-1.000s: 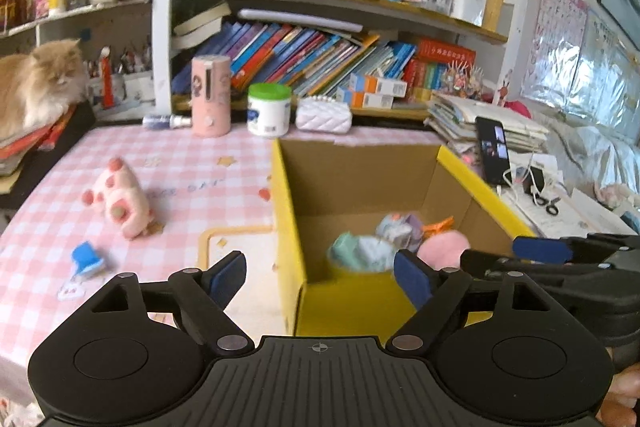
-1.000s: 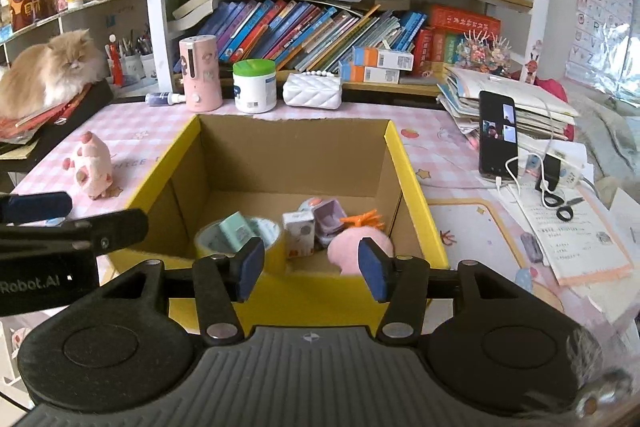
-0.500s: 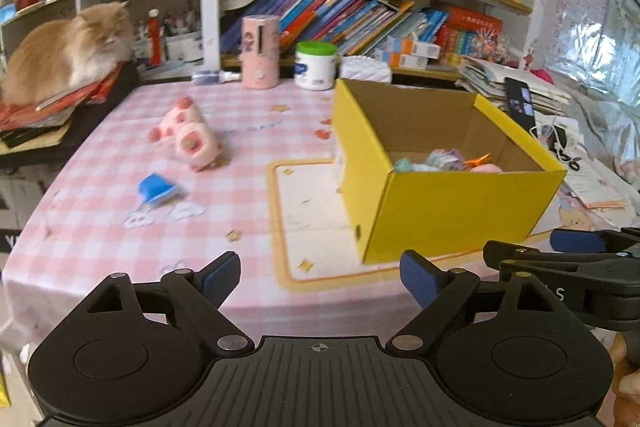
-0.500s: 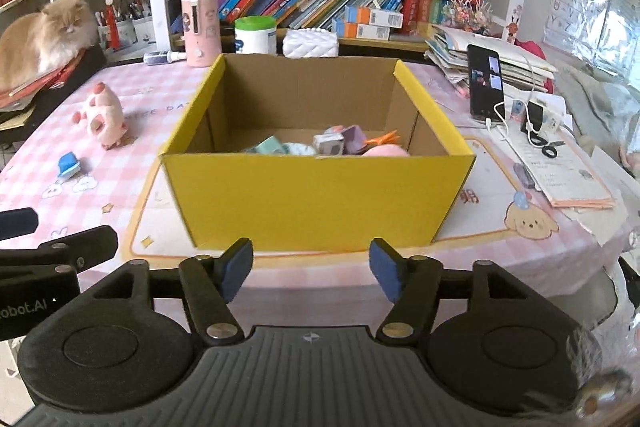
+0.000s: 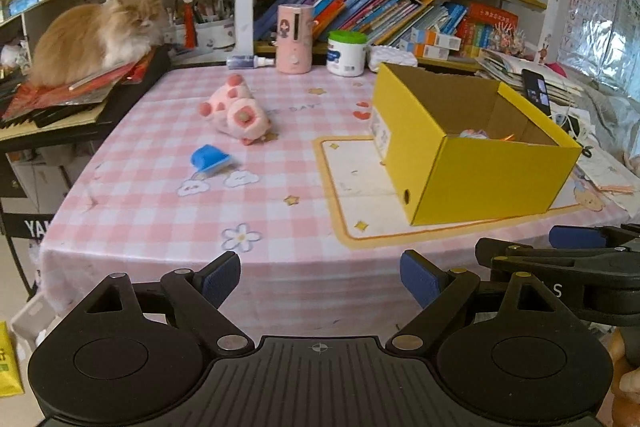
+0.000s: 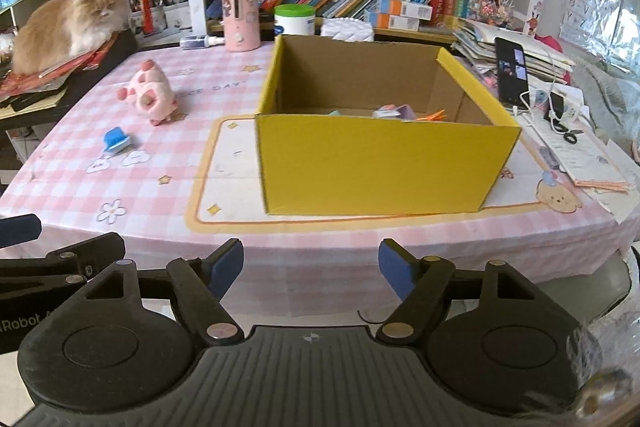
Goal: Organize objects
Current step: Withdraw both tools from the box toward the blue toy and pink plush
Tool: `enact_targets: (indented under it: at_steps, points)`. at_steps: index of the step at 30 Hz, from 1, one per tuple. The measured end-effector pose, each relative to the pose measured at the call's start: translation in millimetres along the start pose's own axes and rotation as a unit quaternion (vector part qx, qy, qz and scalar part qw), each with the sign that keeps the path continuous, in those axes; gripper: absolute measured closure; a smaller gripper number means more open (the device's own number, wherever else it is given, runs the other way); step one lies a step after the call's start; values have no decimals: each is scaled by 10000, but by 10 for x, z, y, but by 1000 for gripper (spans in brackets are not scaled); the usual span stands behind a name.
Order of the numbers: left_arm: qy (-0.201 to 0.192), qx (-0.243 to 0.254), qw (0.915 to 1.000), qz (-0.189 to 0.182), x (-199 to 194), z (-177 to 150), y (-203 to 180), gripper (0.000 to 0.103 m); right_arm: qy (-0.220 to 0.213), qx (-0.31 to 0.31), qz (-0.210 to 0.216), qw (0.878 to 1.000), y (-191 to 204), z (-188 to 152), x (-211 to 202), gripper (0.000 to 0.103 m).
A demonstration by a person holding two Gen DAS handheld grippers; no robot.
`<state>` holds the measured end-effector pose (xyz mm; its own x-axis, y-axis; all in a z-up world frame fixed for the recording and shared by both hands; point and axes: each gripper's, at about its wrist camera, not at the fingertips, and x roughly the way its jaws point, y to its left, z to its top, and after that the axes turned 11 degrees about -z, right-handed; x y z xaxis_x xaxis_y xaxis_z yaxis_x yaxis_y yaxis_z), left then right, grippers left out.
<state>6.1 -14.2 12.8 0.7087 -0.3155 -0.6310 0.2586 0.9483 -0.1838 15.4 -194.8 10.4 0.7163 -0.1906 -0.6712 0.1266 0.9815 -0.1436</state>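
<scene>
A yellow cardboard box (image 5: 488,175) (image 6: 376,163) stands on the pink checked table and holds several small items, mostly hidden by its walls. A pink plush toy (image 5: 236,113) (image 6: 150,95) and a small blue object (image 5: 210,157) (image 6: 115,139) lie on the table left of the box. My left gripper (image 5: 320,277) is open and empty, held off the table's near edge. My right gripper (image 6: 311,265) is open and empty, in front of the box, also off the near edge.
A cat (image 5: 100,31) lies on books at the far left. A pink canister (image 5: 294,39), a white jar (image 5: 346,53) and a white purse (image 6: 347,29) stand at the back before the bookshelf. A phone (image 6: 511,71) and papers (image 6: 580,155) lie at right.
Both grippers have pulled back and down from above the box to beyond the table's near edge. The box contents are now mostly out of sight. Both stayed open.
</scene>
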Motion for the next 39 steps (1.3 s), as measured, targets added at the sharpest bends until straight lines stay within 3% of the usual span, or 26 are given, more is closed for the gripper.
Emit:
enact_targets:
  at_steps: [11, 24, 39]
  points:
    - [-1, -281, 9992, 288, -245, -155, 424, 14, 80, -181, 327, 9993, 463, -82, -102, 23]
    - [-98, -533, 9971, 542, -506, -259, 855, 14, 4, -467, 606, 9971, 973, -124, -241, 22]
    - [-179, -755, 9944, 722, -519, -214, 1140, 14, -62, -694, 780, 9945, 1309, -22, -231, 22]
